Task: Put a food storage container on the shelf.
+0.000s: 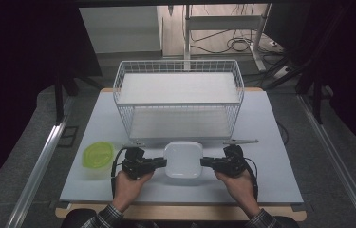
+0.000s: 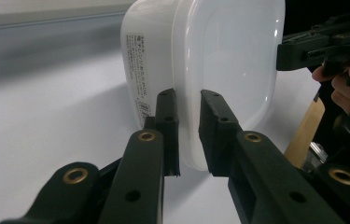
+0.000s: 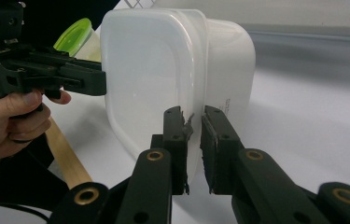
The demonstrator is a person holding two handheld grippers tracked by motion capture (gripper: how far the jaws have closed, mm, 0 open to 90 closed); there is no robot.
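While my left tool [image 1: 160, 162] and right tool [image 1: 206, 162] each clamp its rim, the white square lidded plastic container [image 1: 182, 159] sits on the pale worktop [image 1: 270, 142].

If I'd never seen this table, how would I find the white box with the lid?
Start at the big white wire basket at the back of the table. In front of its middle sits the white box, between the left claw and right claw, each pinching its rim. Unlike the round green-lidded container to its left, it is square and all white.
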